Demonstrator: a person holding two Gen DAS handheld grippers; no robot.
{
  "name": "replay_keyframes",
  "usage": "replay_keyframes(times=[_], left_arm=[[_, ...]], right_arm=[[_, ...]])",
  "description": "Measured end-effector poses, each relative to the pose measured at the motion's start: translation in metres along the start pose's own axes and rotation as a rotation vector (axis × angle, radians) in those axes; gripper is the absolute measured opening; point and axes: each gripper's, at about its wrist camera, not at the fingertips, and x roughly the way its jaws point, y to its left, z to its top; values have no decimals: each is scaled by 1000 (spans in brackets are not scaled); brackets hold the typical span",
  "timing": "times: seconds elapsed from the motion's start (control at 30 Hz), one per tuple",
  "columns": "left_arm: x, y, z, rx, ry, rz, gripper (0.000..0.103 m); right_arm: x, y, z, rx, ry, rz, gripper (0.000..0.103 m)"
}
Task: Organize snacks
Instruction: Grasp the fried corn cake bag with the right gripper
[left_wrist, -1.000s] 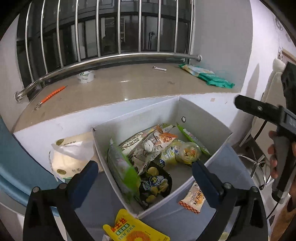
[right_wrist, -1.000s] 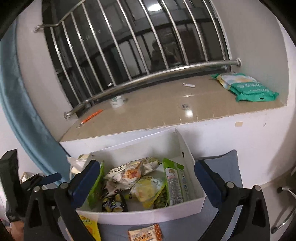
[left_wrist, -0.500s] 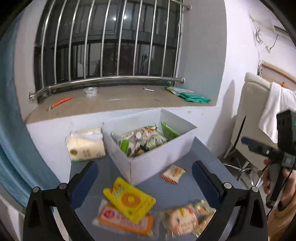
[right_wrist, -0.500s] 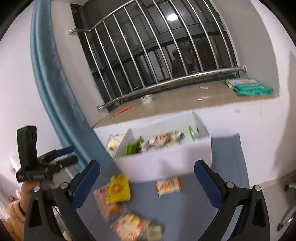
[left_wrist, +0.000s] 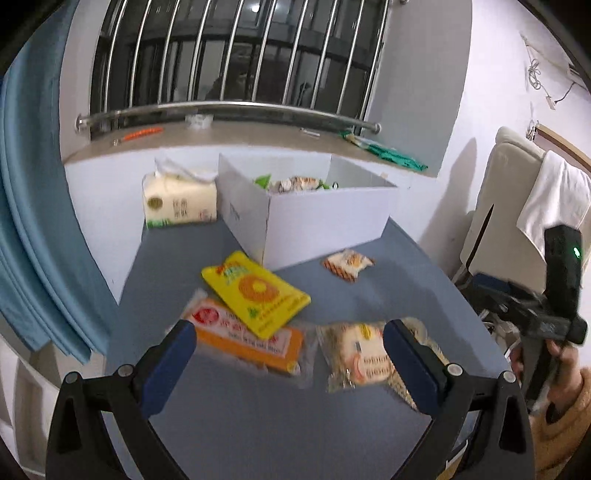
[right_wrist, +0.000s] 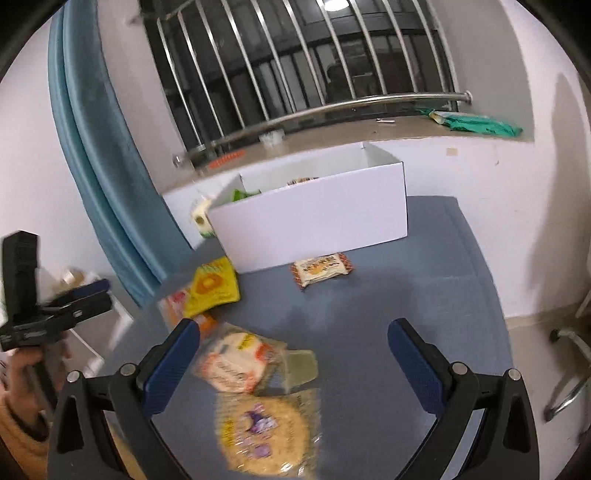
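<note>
**Both grippers empty above the loose snack packets**

While the white box (left_wrist: 325, 218) already holds several snacks at the far side of the grey table (left_wrist: 258, 424), six packets lie outside it, so I judge the task is about half done. The left gripper (left_wrist: 288, 354) hovers with its jaws wide apart and nothing between them. The right gripper (right_wrist: 295, 354) is the same, jaws apart and empty.

In the left wrist view, the orange packet (left_wrist: 247, 338) lies just ahead of the jaws, toward 11 o'clock. Its long axis runs from 10 o'clock to 4 o'clock, so it is almost across the opening and not along it. The yellow packet (left_wrist: 256, 293) rests partly on top of it, toward 12 o'clock. The clear biscuit packet (left_wrist: 364, 356) sits close to the right finger, at about 2 o'clock. The small striped packet (left_wrist: 347, 264) lies further away, just before the box wall.

In the right wrist view, the clear biscuit packet (right_wrist: 240, 360) is near the left finger, and a round cracker packet (right_wrist: 266, 432) lies under the jaws at 6 o'clock.

The left gripper is nearer to the orange and yellow pair. I think the yellow one must go first, because it covers the other. The right gripper is better placed for the round cracker packet.
</note>
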Motion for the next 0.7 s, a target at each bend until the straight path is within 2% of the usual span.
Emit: replay_keyframes(times=[0.07,0.2,0.43,0.57,0.7], left_arm=[[1,-2,-6,-2,11,-2,103],[2,-4,-13,-4,21,-6,103],[0,-1,-19,-19,25,-7,103],[0,3,-20,-31,33,-1,103],[-2,9,-22,-51,37,-1,103]], right_arm=[[16,2,8,-35,30,-31,103],[51,3,24,-84,89,-34,103],[138,2,52,-185,224,-94,103],[182,-2,56,-217,301,-134,103],[205,-2,51,-241,345,-120,103]])
